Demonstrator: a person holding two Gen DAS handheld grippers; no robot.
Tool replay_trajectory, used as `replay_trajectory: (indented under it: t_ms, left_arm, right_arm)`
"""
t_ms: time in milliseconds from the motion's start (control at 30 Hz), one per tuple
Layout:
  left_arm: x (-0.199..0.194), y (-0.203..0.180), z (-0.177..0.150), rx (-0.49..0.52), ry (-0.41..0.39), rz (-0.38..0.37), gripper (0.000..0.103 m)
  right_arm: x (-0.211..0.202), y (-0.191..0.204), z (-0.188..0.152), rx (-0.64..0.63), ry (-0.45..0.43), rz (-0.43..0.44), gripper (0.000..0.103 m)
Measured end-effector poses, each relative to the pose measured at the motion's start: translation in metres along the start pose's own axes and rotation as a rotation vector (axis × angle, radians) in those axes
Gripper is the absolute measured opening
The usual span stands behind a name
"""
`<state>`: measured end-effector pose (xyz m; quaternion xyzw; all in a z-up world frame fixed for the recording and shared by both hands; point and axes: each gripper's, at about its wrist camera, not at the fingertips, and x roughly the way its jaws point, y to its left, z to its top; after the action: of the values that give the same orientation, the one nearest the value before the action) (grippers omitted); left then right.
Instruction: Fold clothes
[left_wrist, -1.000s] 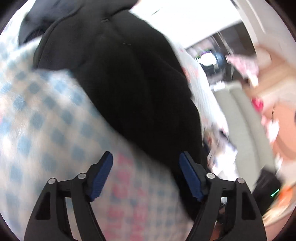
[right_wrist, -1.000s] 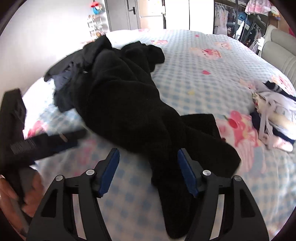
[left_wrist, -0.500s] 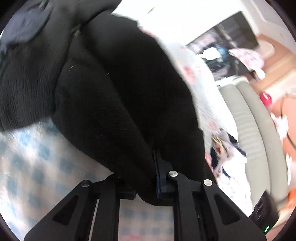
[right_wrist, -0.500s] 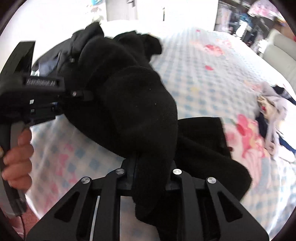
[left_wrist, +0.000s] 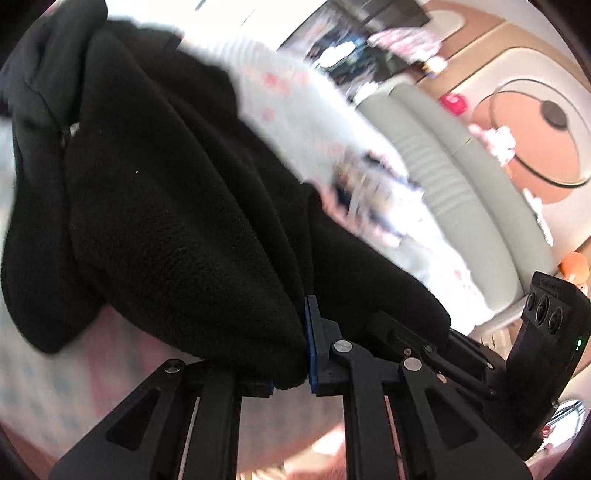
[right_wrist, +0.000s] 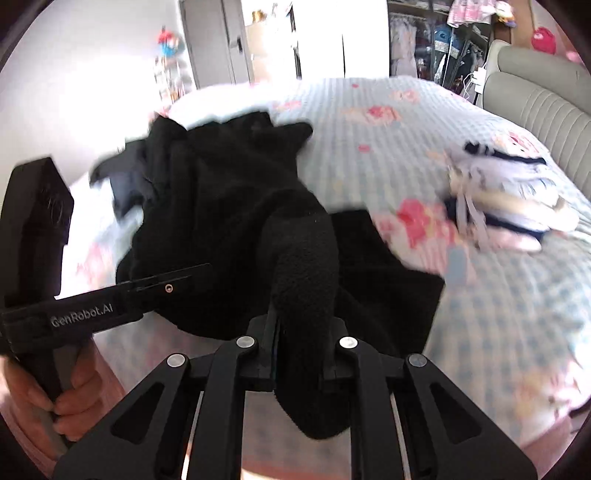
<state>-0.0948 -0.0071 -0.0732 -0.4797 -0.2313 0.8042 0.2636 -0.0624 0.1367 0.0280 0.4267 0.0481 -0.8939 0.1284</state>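
Two claws, left claw (left_wrist: 291, 354) and right claw (right_wrist: 301, 354), clamped on black fleece garment (right_wrist: 236, 206), "GenRobot.AI" lettering (right_wrist: 82, 316) on left handle

Bed (right_wrist: 424, 122) under blue-white checked cover with pink prints. Grey padded headboard (right_wrist: 543, 110) at right. Open wardrobe (right_wrist: 436, 40) with hanging clothes behind bed; grey door (right_wrist: 214, 40) at far wall. White walls, strong daylight. Round ceiling lamp (left_wrist: 535, 122) in left view.

Fleece garment (right_wrist: 236, 206) on bed (right_wrist: 498, 314), left of clothes pile (right_wrist: 506, 199)
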Motion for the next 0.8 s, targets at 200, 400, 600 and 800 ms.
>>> replay_trajectory:
  t_ms: [200,400,600,800]
  left_arm:
    - [-0.038,0.023,-0.029,-0.061,-0.054,0.015,0.038]
    - [-0.094,0.059,-0.025,-0.208,-0.26,0.079,0.05]
    - [-0.07,0.115,-0.012,-0.387,-0.19,0.123,0.062]
    - [-0.043,0.121,-0.008,-0.378,-0.02,0.02,0.064]
  right_arm:
    - [0.005,-0.011,0.0,0.031,0.047,0.033,0.024]
    - [0.0,0.015,0.044,-0.066,-0.023,0.062,0.044]
    - [0.044,0.08,0.056,-0.223,0.057,0.227,0.063]
    - [0.124,0.086,0.041,-0.17,0.196,0.243,0.023]
